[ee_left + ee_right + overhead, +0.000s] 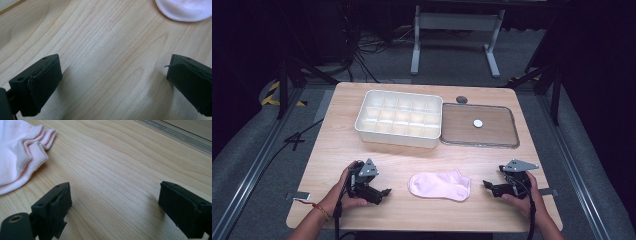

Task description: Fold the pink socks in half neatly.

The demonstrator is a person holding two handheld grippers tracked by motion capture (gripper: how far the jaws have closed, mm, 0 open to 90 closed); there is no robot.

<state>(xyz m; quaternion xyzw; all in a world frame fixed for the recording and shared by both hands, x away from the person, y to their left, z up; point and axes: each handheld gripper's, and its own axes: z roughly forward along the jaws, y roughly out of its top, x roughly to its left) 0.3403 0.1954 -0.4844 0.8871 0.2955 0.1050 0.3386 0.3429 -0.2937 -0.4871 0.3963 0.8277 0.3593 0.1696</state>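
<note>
1. I am holding my left gripper low over the near part of the table, jaws spread wide with nothing but bare wood between them. In the left gripper view the toe end of the sock is sitting up ahead and off to one side, well clear of the pads.
2. I am holding my right gripper the same way on the other side: jaws wide apart, empty, pointing in toward the sock. In the right gripper view its ribbed cuff is lying just ahead of one jaw, not touching it.
3. The pink sock is lying flat between the two grippers, near the front edge, untouched.
4. Judgement: I am standing at the approach step, before any grasp. The next move is calling for both grippers to close in on opposite ends of the sock, pads low enough to pinch thin cloth off the wood.
5. Farther back, a white divided bin is sitting empty beside a flat clear lid bearing a small white disc.
6. Beyond the table: grey floor, trailing cables, a white stand, dark surroundings.
</note>
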